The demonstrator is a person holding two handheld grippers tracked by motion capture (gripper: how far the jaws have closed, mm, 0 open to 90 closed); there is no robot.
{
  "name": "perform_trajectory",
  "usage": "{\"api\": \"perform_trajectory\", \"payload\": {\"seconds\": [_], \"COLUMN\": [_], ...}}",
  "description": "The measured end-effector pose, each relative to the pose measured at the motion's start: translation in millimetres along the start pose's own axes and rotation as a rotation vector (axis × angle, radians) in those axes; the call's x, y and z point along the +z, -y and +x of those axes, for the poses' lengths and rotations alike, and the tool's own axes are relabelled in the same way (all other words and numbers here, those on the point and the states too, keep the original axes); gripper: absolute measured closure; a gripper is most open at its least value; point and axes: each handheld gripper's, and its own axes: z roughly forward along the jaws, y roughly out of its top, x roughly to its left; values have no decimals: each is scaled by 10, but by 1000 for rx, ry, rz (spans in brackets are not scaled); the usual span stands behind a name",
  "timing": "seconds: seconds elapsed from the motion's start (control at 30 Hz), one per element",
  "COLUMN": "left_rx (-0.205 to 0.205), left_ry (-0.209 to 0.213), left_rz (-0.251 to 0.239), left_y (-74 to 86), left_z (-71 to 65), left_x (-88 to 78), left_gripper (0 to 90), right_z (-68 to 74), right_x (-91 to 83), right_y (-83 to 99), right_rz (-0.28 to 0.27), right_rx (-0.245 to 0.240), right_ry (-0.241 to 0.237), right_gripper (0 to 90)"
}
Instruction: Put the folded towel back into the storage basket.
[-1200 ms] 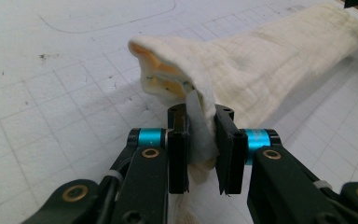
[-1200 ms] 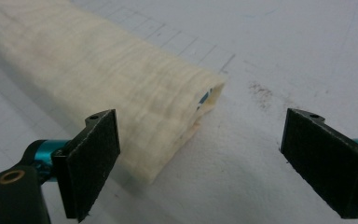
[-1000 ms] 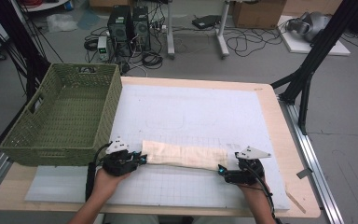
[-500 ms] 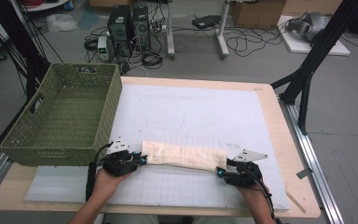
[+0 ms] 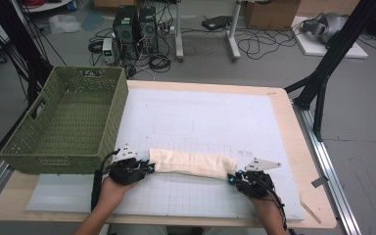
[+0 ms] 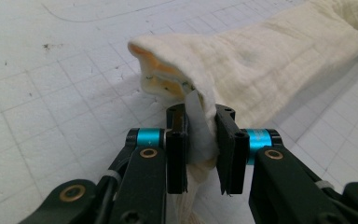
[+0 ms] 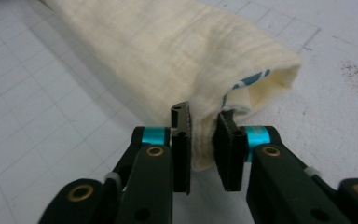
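basket [image 5: 63, 125] left on table [image 5: 279, 98] | cloth [image 5: 191, 163] right of basket, front

You are not looking at any readable writing here: no word, brand, number or sign is showing clearly enough to read. The white mat [image 5: 200, 122] under your grippers is carrying only a printed grid of fine lines and a few faint curved outlines, with no figures along them. The cream cloth [image 6: 270, 60] is showing a small white tag [image 6: 193, 105] at its edge, but the tag is looking blank. Inside the fold at the cloth's other end, a blue-green printed pattern [image 7: 247, 81] is peeking out, and it is forming no letters. The computer towers [image 5: 136, 27] on the floor are showing no legible badge.
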Motion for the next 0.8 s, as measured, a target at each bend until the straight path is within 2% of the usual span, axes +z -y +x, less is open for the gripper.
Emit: {"api": "perform_trajectory", "payload": {"seconds": [0.17, 0.33, 0.5, 0.67, 0.8], "left_rx": [-1, 1, 2, -22, 15], "left_ry": [2, 0, 3, 21, 14], "left_rz": [-15, -63, -107, -135, -168], "left_y": [-15, -70, -123, -165, -236], "left_z": [4, 11, 4, 13, -25], "left_x": [-20, -100, -176, -232, -294], "left_gripper": [762, 772, 775, 778, 779], "right_z": [-25, -43, -28, -50, -55], "right_x": [-9, -80, -121, -186, -267], "right_y": [-7, -80, -132, -168, -230], "right_rz": [-4, -73, -100, -142, -188], "right_rx": [27, 55, 39, 46, 44], "right_ry": [-23, -44, -34, -35, -35], "right_gripper": [808, 807, 807, 807, 807]}}
